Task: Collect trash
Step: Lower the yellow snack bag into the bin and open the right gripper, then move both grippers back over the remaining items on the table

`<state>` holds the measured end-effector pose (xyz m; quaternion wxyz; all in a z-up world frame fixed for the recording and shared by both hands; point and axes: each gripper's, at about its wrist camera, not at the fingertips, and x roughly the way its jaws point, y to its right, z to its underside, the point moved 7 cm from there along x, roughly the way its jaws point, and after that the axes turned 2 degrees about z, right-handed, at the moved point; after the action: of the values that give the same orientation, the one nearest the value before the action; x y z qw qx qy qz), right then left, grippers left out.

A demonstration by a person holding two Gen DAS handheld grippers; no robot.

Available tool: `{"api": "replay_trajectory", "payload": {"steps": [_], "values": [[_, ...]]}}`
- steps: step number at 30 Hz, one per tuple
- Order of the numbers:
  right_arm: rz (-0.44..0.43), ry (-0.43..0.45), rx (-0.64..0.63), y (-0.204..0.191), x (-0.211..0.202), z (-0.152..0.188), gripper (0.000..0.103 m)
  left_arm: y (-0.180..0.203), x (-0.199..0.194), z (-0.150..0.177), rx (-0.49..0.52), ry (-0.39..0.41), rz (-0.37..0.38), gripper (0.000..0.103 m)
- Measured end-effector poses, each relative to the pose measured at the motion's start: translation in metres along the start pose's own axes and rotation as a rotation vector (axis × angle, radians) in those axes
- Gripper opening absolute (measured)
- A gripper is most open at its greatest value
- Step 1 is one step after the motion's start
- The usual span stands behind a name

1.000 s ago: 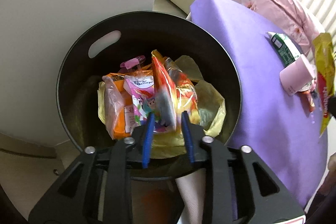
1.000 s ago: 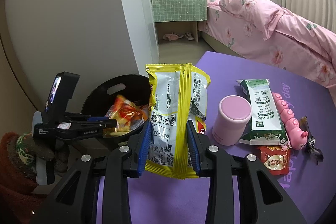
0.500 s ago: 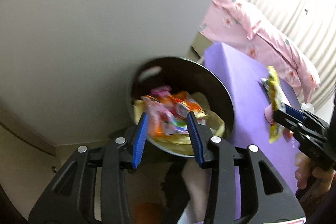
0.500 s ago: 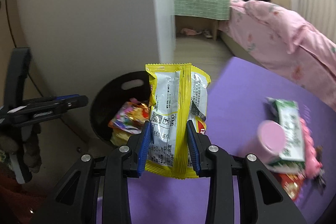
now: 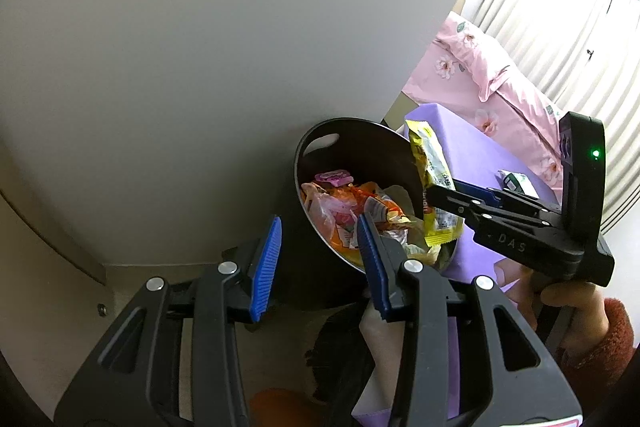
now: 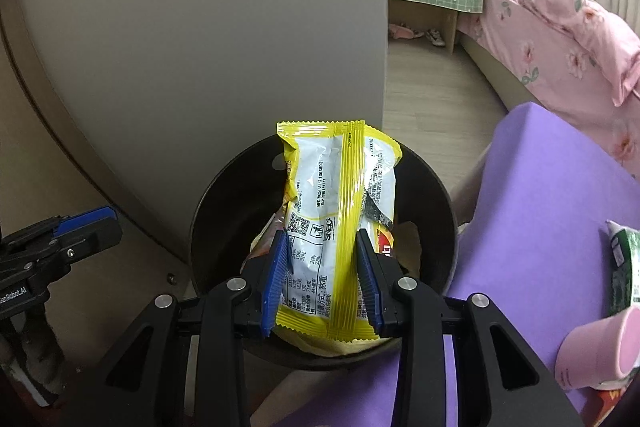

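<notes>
My right gripper (image 6: 322,279) is shut on a yellow snack packet (image 6: 340,211) and holds it upright over the black trash bin (image 6: 440,195). In the left wrist view the packet (image 5: 434,183) hangs at the bin's right rim (image 5: 316,135), held by the right gripper (image 5: 436,193). The bin holds orange and pink wrappers (image 5: 348,203). My left gripper (image 5: 320,263) is open and empty, pulled back to the left of the bin; it shows in the right wrist view (image 6: 86,223).
A purple table (image 6: 540,195) stands right of the bin, with a pink cup (image 6: 600,351) and a green packet (image 6: 622,267) on it. A grey wall panel (image 6: 200,47) is behind the bin. A pink bed (image 6: 560,39) lies beyond.
My left gripper has let go of the wrappers into the bin, opened and drawn back and left. My right gripper has carried the yellow packet from above the table to over the bin.
</notes>
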<state>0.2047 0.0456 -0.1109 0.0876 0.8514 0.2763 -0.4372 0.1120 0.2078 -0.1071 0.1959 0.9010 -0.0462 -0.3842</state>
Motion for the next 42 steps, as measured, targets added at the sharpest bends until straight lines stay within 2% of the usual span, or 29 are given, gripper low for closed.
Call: {"api": "replay_trajectory", "payload": {"steps": [7, 15, 21, 23, 28, 33, 35, 40, 42], "values": [[0.02, -0.008, -0.026, 0.001, 0.006, 0.004, 0.048, -0.003, 0.005, 0.002, -0.016, -0.014, 0.012, 0.038], [0.033, 0.039, 0.006, 0.012, -0.015, 0.006, 0.048, 0.009, 0.004, 0.001, 0.014, -0.01, 0.024, 0.038], [0.118, 0.119, 0.028, 0.039, -0.053, 0.012, 0.048, 0.036, 0.003, 0.002, 0.076, -0.001, 0.061, 0.039], [0.154, 0.149, 0.038, 0.053, -0.071, 0.017, 0.048, 0.05, 0.004, 0.003, 0.11, 0.007, 0.081, 0.043], [0.278, 0.21, 0.055, 0.091, -0.112, 0.039, 0.048, 0.091, 0.012, 0.008, 0.191, -0.011, 0.15, 0.044], [0.396, 0.218, 0.071, 0.136, -0.142, 0.068, 0.049, 0.133, 0.023, 0.018, 0.263, -0.055, 0.212, 0.044], [0.46, 0.213, 0.097, 0.16, -0.154, 0.082, 0.056, 0.151, 0.028, 0.022, 0.3, -0.069, 0.239, 0.044], [0.47, 0.236, 0.227, 0.205, -0.177, 0.112, 0.057, 0.187, 0.043, 0.03, 0.344, -0.113, 0.277, 0.044], [0.487, 0.219, 0.245, 0.218, -0.181, 0.123, 0.057, 0.202, 0.049, 0.031, 0.36, -0.124, 0.289, 0.044]]}}
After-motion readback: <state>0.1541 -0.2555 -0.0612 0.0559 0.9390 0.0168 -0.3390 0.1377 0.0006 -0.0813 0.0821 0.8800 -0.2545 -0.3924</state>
